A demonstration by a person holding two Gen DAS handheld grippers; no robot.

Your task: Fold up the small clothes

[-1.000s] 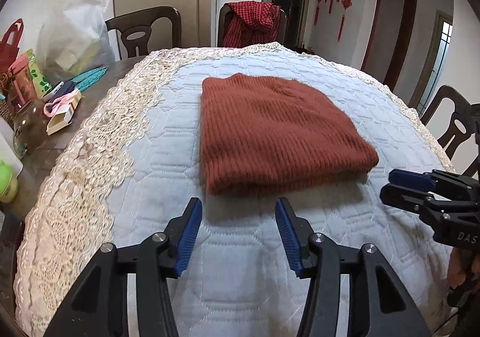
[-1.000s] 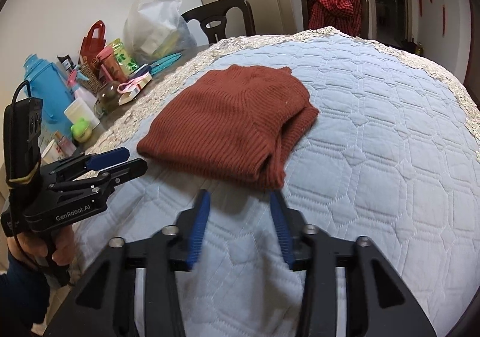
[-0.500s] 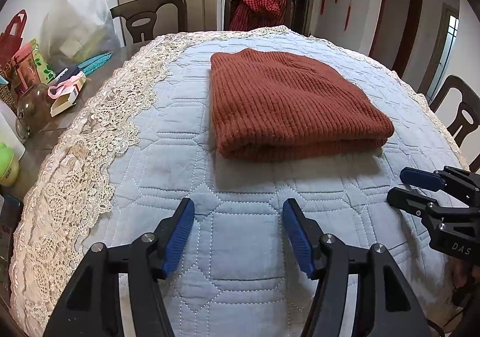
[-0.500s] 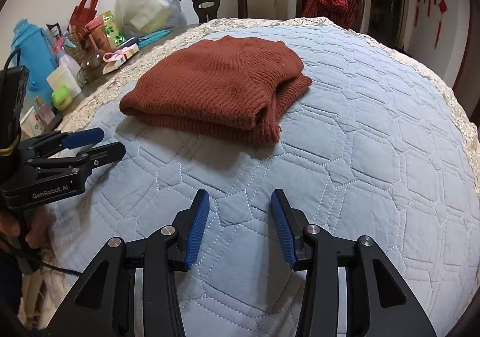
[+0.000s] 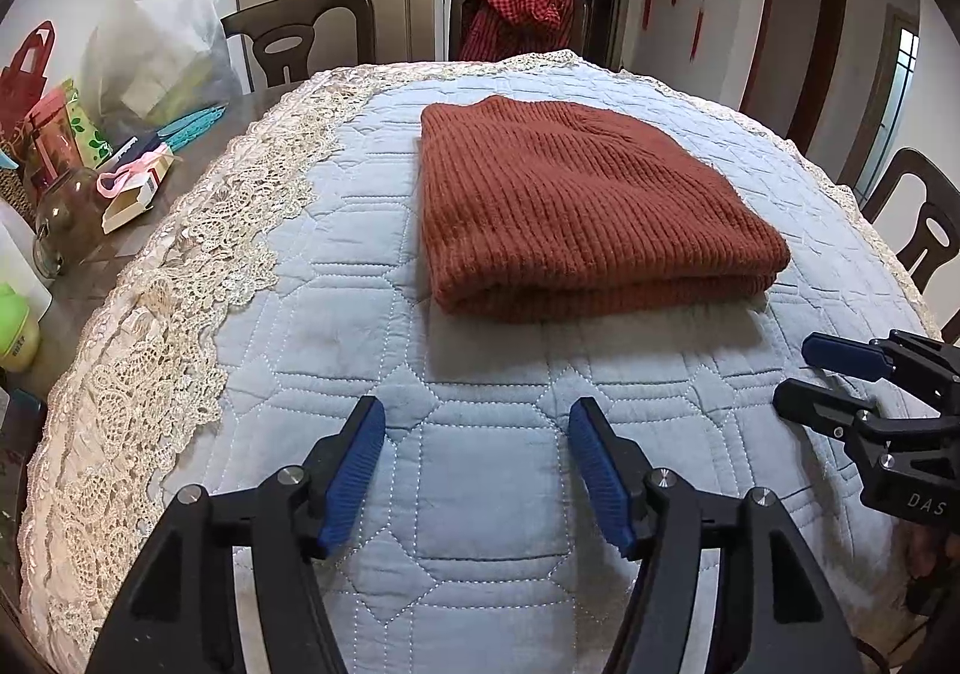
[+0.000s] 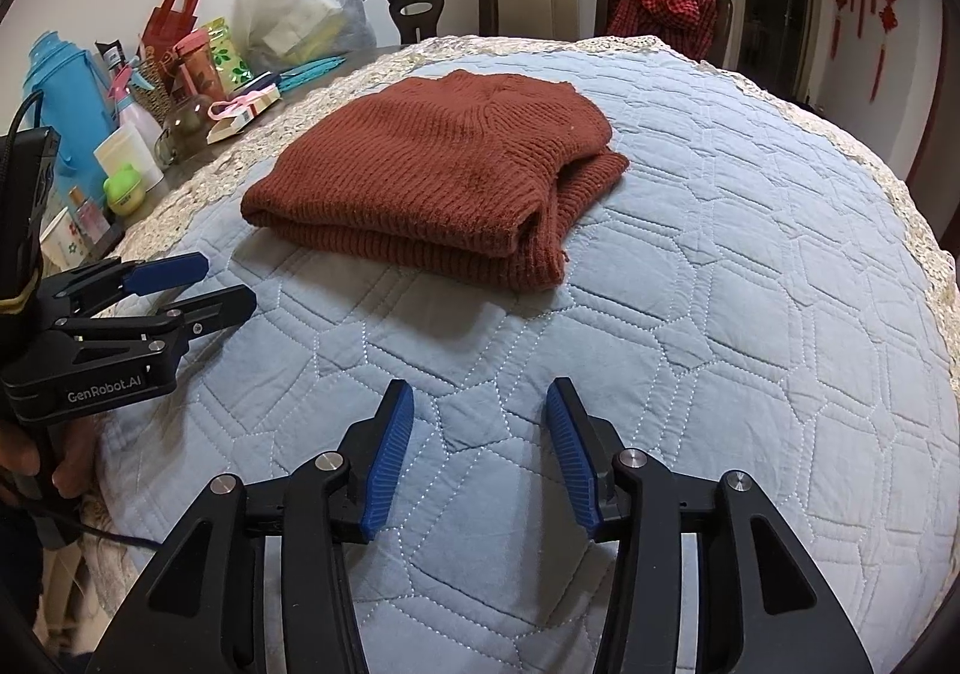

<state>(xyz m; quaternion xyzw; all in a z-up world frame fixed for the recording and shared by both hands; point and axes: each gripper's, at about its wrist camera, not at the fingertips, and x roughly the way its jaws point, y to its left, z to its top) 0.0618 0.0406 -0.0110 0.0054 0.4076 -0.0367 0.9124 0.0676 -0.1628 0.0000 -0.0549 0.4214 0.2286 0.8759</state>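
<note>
A rust-brown knit sweater lies folded into a thick rectangle on the pale blue quilted cover; it also shows in the right wrist view. My left gripper is open and empty, held over the quilt well short of the sweater's near edge. My right gripper is open and empty, also back from the sweater. Each gripper shows in the other's view: the right one at the right edge, the left one at the left.
The quilt has a cream lace border. Left of it the wooden table holds a white plastic bag, a glass jar, a blue bottle and several small items. Dark chairs stand behind, one draped with red checked cloth.
Both grippers have drawn back from the sweater toward the near edge of the table, empty and still open. The sweater has stayed in place.
</note>
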